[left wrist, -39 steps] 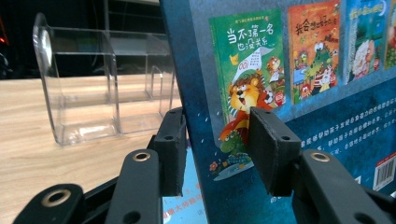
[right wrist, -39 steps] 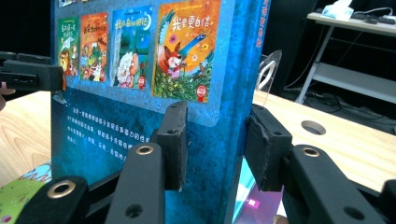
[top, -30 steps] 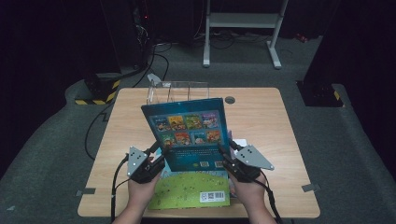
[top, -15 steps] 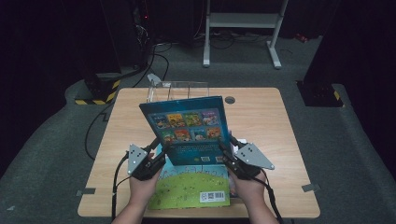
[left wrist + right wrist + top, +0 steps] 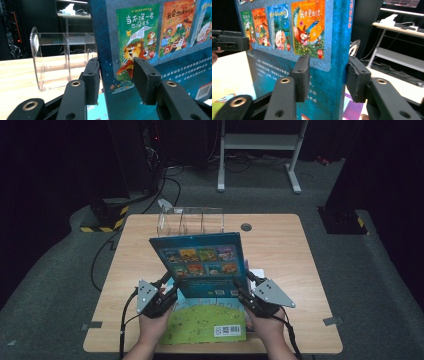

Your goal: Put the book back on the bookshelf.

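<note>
A thick blue picture book (image 5: 200, 262) stands upright over the near middle of the wooden table (image 5: 285, 245), back cover towards me. My left gripper (image 5: 170, 282) is shut on its lower left edge; in the left gripper view the pads (image 5: 93, 80) press both sides of the book (image 5: 175, 62). My right gripper (image 5: 245, 280) straddles the lower right edge by the spine. Its jaws have just been opening, and in the right gripper view the book (image 5: 287, 70) stands loosely between the pads (image 5: 303, 75). A hand holds each gripper.
A second book with a green cover (image 5: 205, 320) lies flat at the table's near edge, under the upright one. A clear acrylic divider rack (image 5: 190, 220) stands at the far edge. A small white and purple item (image 5: 257, 272) lies beside the right gripper.
</note>
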Demonstrator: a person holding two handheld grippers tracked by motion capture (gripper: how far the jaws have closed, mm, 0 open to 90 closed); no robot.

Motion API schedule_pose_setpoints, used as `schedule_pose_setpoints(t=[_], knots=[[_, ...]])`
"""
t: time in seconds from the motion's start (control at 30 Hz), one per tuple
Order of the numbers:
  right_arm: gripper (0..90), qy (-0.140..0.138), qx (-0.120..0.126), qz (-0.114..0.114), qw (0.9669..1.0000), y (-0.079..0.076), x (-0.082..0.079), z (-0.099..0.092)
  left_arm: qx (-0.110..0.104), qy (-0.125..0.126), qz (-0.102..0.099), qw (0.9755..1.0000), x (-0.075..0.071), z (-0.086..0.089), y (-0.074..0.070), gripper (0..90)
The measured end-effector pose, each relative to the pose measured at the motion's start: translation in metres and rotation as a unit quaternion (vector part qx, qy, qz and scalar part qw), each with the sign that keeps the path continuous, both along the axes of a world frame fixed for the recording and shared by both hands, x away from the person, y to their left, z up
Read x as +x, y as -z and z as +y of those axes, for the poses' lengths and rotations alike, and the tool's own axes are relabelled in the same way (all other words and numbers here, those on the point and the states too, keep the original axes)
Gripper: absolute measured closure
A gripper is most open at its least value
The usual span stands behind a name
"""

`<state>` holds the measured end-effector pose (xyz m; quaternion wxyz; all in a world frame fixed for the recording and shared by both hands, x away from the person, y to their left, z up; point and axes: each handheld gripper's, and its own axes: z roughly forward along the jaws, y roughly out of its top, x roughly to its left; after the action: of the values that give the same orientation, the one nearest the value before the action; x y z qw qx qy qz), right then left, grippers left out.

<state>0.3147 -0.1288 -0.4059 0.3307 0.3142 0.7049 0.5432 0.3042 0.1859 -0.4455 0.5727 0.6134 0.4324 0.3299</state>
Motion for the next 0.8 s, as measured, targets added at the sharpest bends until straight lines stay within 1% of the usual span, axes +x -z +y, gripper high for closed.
schedule_pose_setpoints(t=[0.03, 0.1, 0.23, 0.33, 0.5, 0.57, 0.63, 0.8], knots=[[52.7, -0.004, 0.002, 0.006, 1.0000, -0.001, -0.001, 0.000, 0.001, 0.000, 0.000, 1.0000, -0.001, 0.000, 0.000, 57.6], [51.6, -0.006, -0.002, 0.009, 0.9999, -0.002, -0.002, 0.001, -0.001, 0.000, -0.002, 1.0000, -0.004, 0.000, 0.000, 57.6], [51.6, -0.016, 0.000, 0.010, 0.9998, -0.003, -0.004, -0.001, -0.002, 0.004, -0.004, 1.0000, -0.009, 0.001, 0.001, 57.3], [49.2, -0.018, 0.003, 0.011, 0.9998, -0.002, -0.005, 0.001, 0.002, 0.005, -0.004, 1.0000, -0.011, 0.002, 0.001, 57.2], [46.8, -0.028, 0.006, 0.019, 0.9994, -0.003, -0.002, 0.002, 0.000, 0.008, -0.007, 0.9999, -0.013, 0.002, 0.002, 56.8], [44.8, -0.034, 0.008, 0.031, 0.9989, -0.003, 0.000, 0.003, -0.002, 0.009, -0.005, 0.9999, -0.013, 0.002, 0.002, 56.7], [44.2, -0.038, 0.008, 0.035, 0.9986, -0.002, 0.003, 0.004, 0.000, 0.009, -0.007, 0.9999, -0.013, 0.002, 0.002, 56.6], [44.9, -0.043, 0.008, 0.035, 0.9984, -0.003, 0.004, 0.006, 0.002, 0.010, -0.009, 0.9999, -0.014, 0.003, 0.003, 56.3]])
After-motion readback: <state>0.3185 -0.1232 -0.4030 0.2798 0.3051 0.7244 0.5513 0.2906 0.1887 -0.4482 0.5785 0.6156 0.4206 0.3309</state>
